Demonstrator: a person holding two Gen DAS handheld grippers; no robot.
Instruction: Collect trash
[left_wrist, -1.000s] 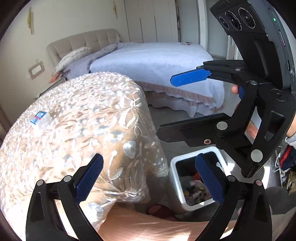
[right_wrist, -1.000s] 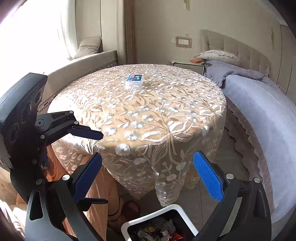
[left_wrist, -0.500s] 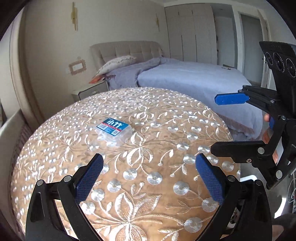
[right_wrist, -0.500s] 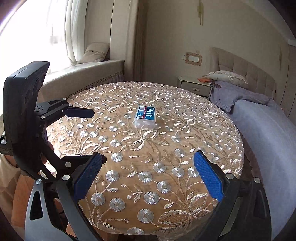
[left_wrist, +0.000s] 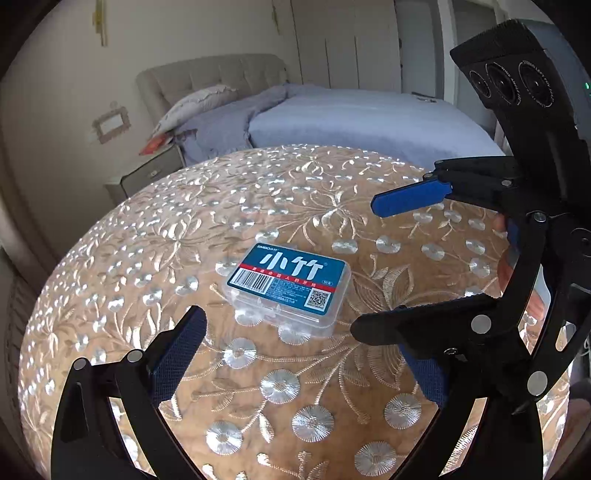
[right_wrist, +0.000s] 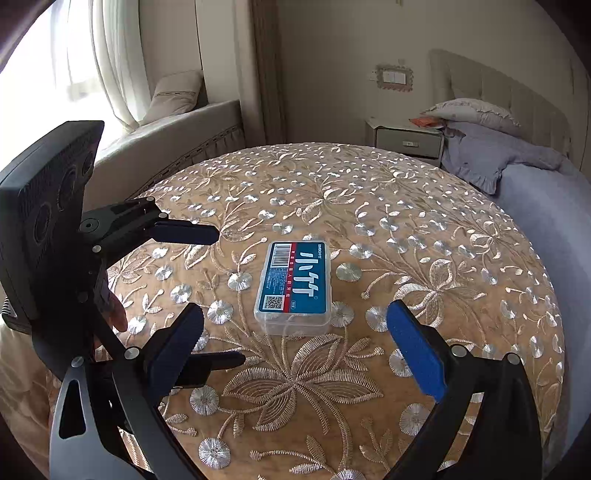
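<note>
A small clear plastic box with a blue label (left_wrist: 291, 286) lies flat on the round table's embroidered cloth (left_wrist: 184, 229). My left gripper (left_wrist: 303, 354) is open just short of the box, empty. In the left wrist view my right gripper (left_wrist: 384, 266) comes in from the right, open, its fingers above and beside the box. In the right wrist view the box (right_wrist: 295, 286) lies ahead of my open right gripper (right_wrist: 303, 347), and my left gripper (right_wrist: 218, 295) stands open at the left.
A bed (left_wrist: 354, 122) with grey-blue bedding stands behind the table, with a nightstand (left_wrist: 147, 173) beside it. A window seat with a cushion (right_wrist: 173, 107) is at the left in the right wrist view. The table edge curves around on all sides.
Both grippers rose from the bin beside the table to above the tabletop and closed in on the box. The bin has gone out of view. Both stayed open.
</note>
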